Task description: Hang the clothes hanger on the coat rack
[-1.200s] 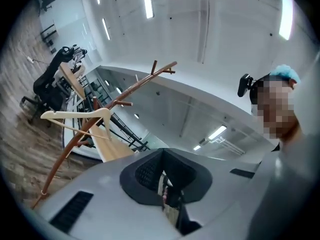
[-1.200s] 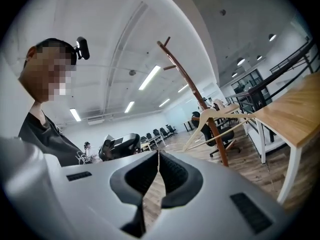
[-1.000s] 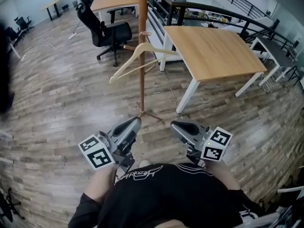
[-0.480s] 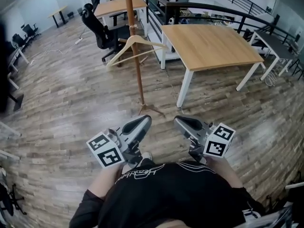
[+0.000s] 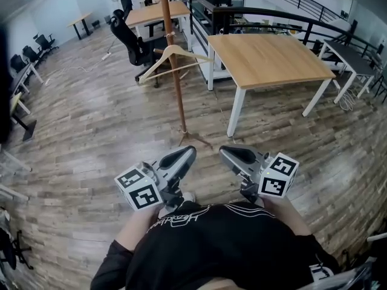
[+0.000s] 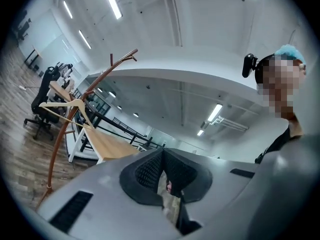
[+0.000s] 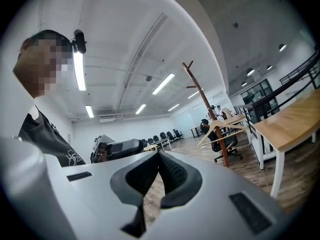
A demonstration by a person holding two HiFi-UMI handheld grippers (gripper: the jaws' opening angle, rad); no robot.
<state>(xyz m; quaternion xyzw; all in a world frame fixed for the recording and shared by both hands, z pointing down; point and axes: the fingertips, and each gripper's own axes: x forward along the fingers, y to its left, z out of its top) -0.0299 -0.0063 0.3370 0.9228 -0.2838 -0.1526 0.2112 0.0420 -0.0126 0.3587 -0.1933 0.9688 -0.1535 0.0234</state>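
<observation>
Pale smooth wooden hanger (image 5: 174,49), stained-wood coat rack (image 5: 176,83), matt light-wood tabletop (image 5: 266,56), grey-brown wood-plank floor (image 5: 91,132).

The left gripper (image 5: 188,152) and right gripper (image 5: 225,153) backed away from the coat rack (image 5: 176,80); its clothes hanger (image 5: 175,63) looked smaller. More of the pole showed.

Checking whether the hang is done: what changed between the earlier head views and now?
The coat rack and the hanger on it now sit higher and smaller in the head view, with more floor before them; the person seems to have backed away. Nothing was taken hold of or let go. Unchanged: hanger hooked on the rack, left gripper and right gripper empty, fingers shut.
</observation>
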